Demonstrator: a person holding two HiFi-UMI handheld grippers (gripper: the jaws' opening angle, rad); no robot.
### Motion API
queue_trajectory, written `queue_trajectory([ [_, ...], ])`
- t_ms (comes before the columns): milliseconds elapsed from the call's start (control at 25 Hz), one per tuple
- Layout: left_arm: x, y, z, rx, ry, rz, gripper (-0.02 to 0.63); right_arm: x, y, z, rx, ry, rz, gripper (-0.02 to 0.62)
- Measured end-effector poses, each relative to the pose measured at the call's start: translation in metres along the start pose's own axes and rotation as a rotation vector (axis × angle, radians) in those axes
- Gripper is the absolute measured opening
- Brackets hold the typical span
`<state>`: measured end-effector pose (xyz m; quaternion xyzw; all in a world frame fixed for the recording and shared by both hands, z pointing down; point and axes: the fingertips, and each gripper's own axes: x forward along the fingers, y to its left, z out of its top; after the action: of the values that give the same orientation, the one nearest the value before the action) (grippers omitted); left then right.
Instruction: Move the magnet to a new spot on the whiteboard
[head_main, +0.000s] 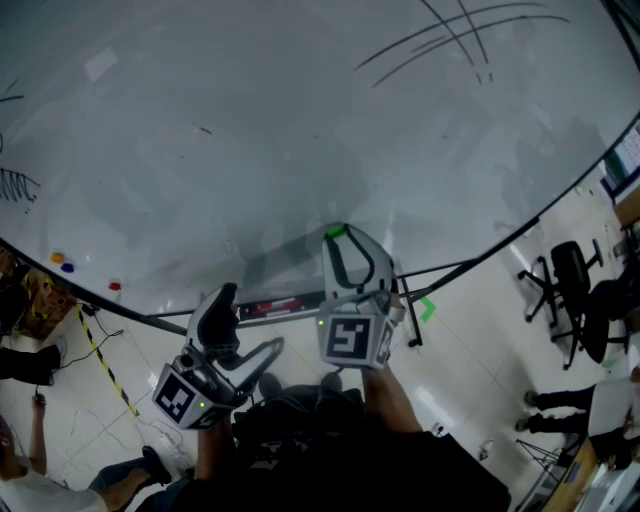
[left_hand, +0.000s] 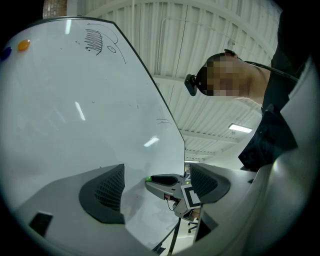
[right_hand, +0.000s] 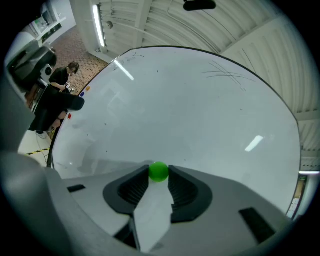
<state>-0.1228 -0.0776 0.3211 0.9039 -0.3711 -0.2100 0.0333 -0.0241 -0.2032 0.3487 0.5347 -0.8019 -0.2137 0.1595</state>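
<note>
- The right gripper (head_main: 338, 235) pinches the small green magnet (right_hand: 159, 171) at the very tips of its jaws. Gripping at the tips keeps the magnet out in front, where it can meet the whiteboard (head_main: 300, 130) before the jaws do.
- The magnet is in the gripper rather than parked on the board. It sits low on the white surface, just above the bottom rail, and very close to it. Whether it touches the board cannot be told from any view.
- The gripper points roughly square at the board, which would suit pressing the magnet flat on once a spot is chosen.
- The left gripper (head_main: 250, 318) hangs lower and to the side, its jaws spread with nothing between them. It looks like a spare hand kept clear of the work, since the job seems to need only one tool.
- A cluster of other magnets (head_main: 62, 262) — orange and blue, with a red one nearby — sits well apart at the board's lower left. The wide middle of the board is bare except for faint pen strokes, so there is plenty of room for a new position.
- The main risk appears to be the round magnet slipping from so shallow a pinch before it grabs the board.
</note>
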Motion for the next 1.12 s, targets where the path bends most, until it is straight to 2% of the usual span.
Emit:
queue_trajectory([
  [800, -0.0040, 0.0016, 0.0012, 0.002, -0.004, 0.004, 0.407, 0.0038, 0.0015, -0.0018, -0.033, -0.006, -0.036, 0.152],
  [1120, -0.0046, 0.0006, 0.0009, 0.004, -0.003, 0.005, 0.407, 0.0006, 0.0014, -0.0019, -0.002, -0.013, -0.023, 0.153],
])
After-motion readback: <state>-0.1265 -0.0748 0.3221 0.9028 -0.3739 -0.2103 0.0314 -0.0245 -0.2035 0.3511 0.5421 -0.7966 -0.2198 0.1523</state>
